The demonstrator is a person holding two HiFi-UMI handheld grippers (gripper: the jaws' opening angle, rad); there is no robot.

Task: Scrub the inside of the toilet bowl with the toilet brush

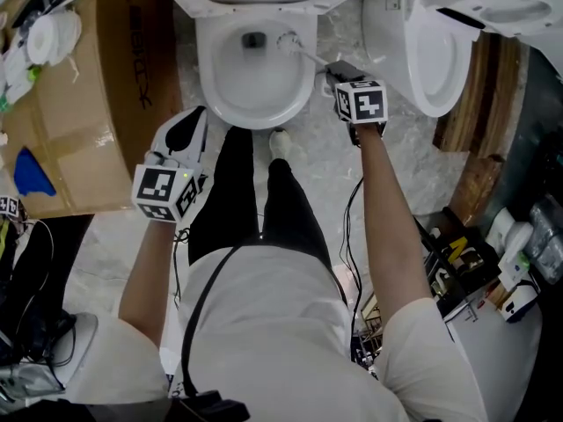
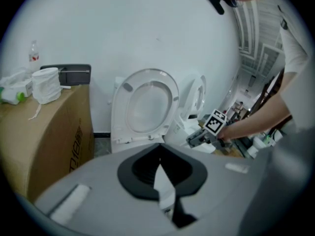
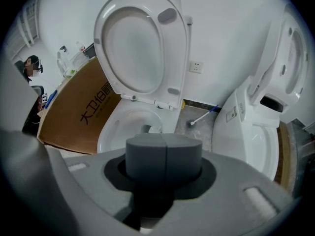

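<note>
Your toilet bowl point(image 1: 255, 69) is white, as is the toilet brush point(image 1: 288, 42) head inside it. Left of the bowl the cardboard box point(image 1: 88, 104) is brown with dark print. Just right of the bowl, your right gripper point(image 1: 337, 70) bears black-and-white square markers.

Toilets, two: the centre toilet point(image 1: 255, 121) far ahead and the right toilet point(image 1: 391, 33) at far right. Toilet brushes, two: the bowl brush point(image 1: 288, 42) and the floor brush point(image 3: 202, 117) between the toilets. Cardboard box point(image 1: 106, 104), one, left; paper roll point(image 1: 48, 38), one.
</note>
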